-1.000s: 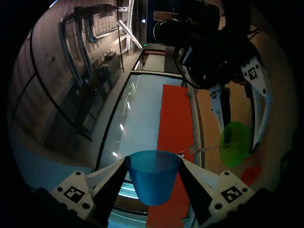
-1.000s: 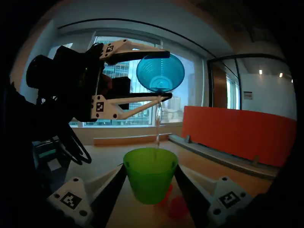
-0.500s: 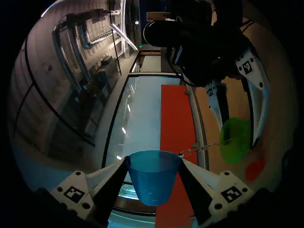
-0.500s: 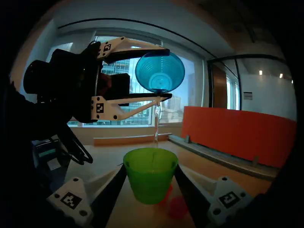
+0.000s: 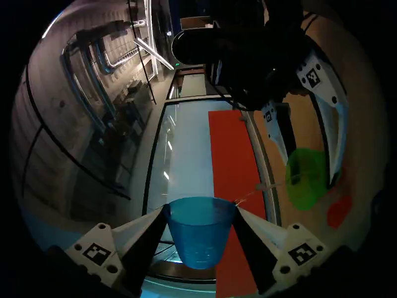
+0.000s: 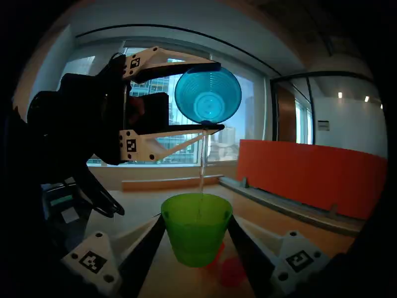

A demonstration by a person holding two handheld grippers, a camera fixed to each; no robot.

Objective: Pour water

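While left claw (image 5: 199,210) grips a ribbed blue cup (image 5: 199,234), right claw (image 6: 196,219) clamps a green cup (image 6: 196,236).

Office, by the look: wide city-view windows (image 6: 248,129), glass-walled room (image 6: 297,124), long orange partition (image 6: 317,174), wooden table (image 6: 278,218)

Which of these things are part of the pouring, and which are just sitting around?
Part of the job: blue cup, tipped in the left gripper; water stream; green cup, upright in the right gripper.
Just lying about: red item on the table behind the green cup; orange partition; window.
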